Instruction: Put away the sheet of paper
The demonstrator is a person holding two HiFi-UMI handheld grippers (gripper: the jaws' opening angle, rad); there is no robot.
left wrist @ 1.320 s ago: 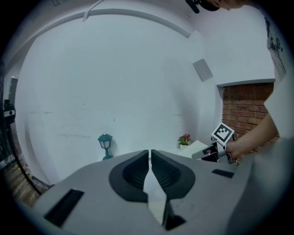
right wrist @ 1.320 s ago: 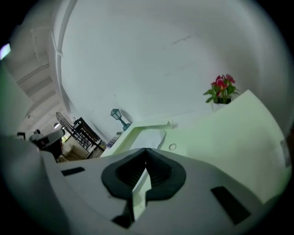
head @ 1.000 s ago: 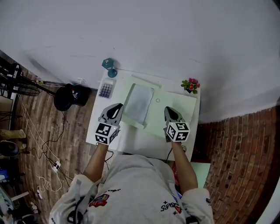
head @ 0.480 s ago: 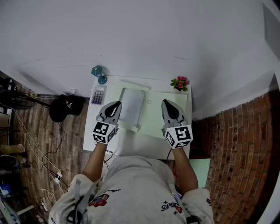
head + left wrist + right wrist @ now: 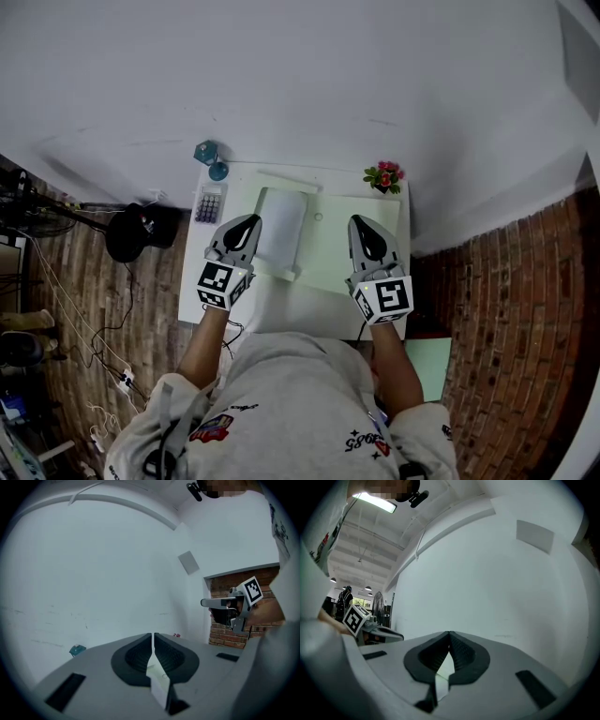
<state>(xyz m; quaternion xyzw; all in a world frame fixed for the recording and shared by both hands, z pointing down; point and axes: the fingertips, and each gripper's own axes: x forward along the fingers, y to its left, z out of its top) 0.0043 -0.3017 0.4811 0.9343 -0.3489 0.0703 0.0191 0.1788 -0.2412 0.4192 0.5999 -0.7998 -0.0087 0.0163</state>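
The sheet of paper [image 5: 282, 223] lies white in a shallow tray [image 5: 288, 273] on a pale green mat [image 5: 352, 253], on the small white table [image 5: 291, 307]. My left gripper [image 5: 250, 223] hovers just left of the tray, jaws shut, nothing between them. My right gripper [image 5: 362, 225] hovers over the mat to the paper's right, also shut and empty. In the left gripper view the jaw tips [image 5: 153, 636] meet, with the other gripper [image 5: 220, 603] off to the right. The right gripper view shows its tips [image 5: 449, 634] together, facing the white wall.
A calculator [image 5: 208, 203] and a teal object [image 5: 208, 156] sit at the table's far left corner. A small flower pot [image 5: 384, 176] stands at the far right corner. The white wall runs behind the table. A black object [image 5: 136, 231] and cables lie on the brick floor at left.
The head view has shifted, so the table now sits higher and further left. Both grippers keep their places either side of the paper; the right one has come slightly nearer.
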